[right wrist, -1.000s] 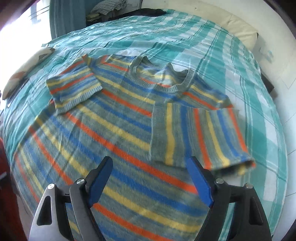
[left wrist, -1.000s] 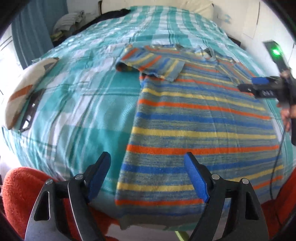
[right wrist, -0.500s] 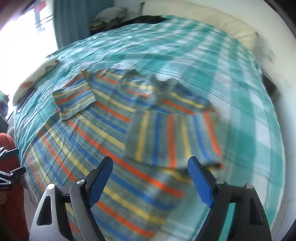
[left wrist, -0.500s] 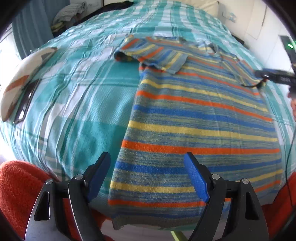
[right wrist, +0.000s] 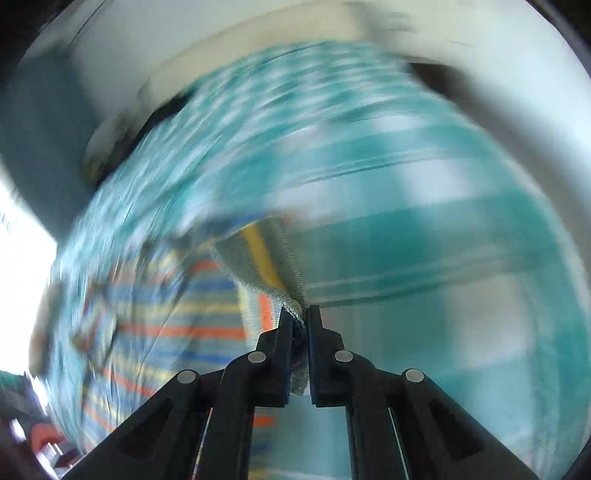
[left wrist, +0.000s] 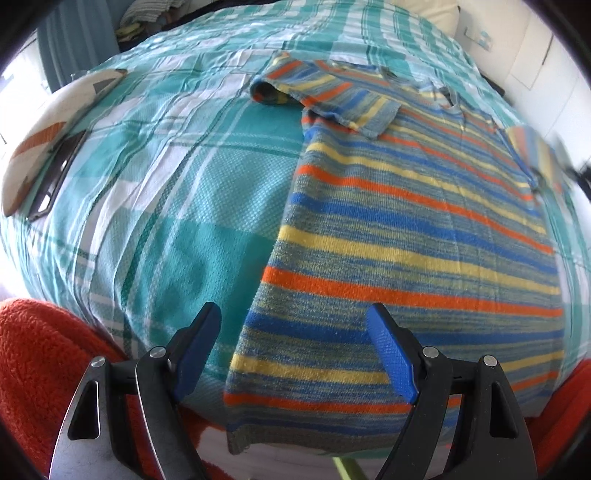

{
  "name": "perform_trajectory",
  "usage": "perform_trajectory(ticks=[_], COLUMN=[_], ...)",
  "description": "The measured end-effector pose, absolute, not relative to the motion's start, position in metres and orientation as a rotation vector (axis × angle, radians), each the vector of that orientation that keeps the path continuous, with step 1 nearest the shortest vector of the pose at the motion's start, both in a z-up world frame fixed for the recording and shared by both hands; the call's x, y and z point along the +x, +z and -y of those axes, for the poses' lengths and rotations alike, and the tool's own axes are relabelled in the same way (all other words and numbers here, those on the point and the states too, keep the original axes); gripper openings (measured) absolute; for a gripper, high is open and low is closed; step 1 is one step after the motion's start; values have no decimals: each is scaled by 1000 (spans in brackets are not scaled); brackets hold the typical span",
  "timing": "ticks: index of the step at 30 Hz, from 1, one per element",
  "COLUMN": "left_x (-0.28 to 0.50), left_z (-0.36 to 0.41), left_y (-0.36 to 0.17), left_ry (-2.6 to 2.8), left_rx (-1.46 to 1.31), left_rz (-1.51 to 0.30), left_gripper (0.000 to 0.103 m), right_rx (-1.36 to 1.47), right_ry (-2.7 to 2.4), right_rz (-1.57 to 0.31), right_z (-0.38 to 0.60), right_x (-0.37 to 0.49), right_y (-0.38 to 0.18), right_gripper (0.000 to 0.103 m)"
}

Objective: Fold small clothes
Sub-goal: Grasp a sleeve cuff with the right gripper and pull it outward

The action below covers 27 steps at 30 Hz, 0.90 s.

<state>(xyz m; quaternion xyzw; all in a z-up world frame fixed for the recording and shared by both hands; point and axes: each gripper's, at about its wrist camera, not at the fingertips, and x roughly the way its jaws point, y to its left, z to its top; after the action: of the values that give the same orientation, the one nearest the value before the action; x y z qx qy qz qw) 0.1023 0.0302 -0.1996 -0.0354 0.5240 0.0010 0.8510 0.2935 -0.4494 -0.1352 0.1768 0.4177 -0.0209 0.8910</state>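
Note:
A small striped knit sweater in blue, yellow, orange and grey lies flat on the teal checked bedspread. Its left sleeve is folded in over the chest. My left gripper is open and empty, hovering over the sweater's lower left hem corner. My right gripper is shut on the cuff edge of the sweater's right sleeve, which is lifted off the bed. The right wrist view is heavily blurred. In the left wrist view the lifted sleeve shows blurred at the far right.
A pillow and a dark flat device lie at the bed's left edge. An orange fleece sits below the near edge. Piled clothes lie at the far left, a white wall on the right.
My right gripper went from open above the sweater to shut on the right sleeve's cuff and is swinging fast. My left gripper moved closer to the hem corner, still open.

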Motion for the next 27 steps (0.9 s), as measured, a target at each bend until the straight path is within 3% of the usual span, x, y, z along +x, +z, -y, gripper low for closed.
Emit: perform_trajectory(ticks=[4,9,11,12,13,14,15,17,27], left_x=[106,105,103,103,103,103,104,105,107], left_z=[-19,-4,-2,-3,-4,-5,-6,-8,-5], left_y=[-204,-206,-204,-204,-204,-205,-206,-207,-212], left_ry=[-20,-35,-34,-33,-31,-29,-25,-21,-15], left_rx=[-43,15,38,39,37,32,28,22,50], left_rz=[-1116,-1111,-1100,-1100,-1102,-1106,-1111,-1114,-1125], left_gripper=[83,83,83,83,83,83,83,83,83], right_rx=[558,778,879,934,971,1018,1020,945,732], right_ry=[-259,-202,-150,-130,-117,-96,-101,-160,-315], right_rz=[-895,-857,-784,-753,-733,-695,-694,-772,-866], right_z=[563,590,591,594,592,592,591,589,601], right_x=[242,218,212,210,209,207,206,211,202], right_y=[-157,-198,-212,-218,-222,-226,-226,-224,-220], right_gripper=[7,9,20,42,50,51,39,3,1])
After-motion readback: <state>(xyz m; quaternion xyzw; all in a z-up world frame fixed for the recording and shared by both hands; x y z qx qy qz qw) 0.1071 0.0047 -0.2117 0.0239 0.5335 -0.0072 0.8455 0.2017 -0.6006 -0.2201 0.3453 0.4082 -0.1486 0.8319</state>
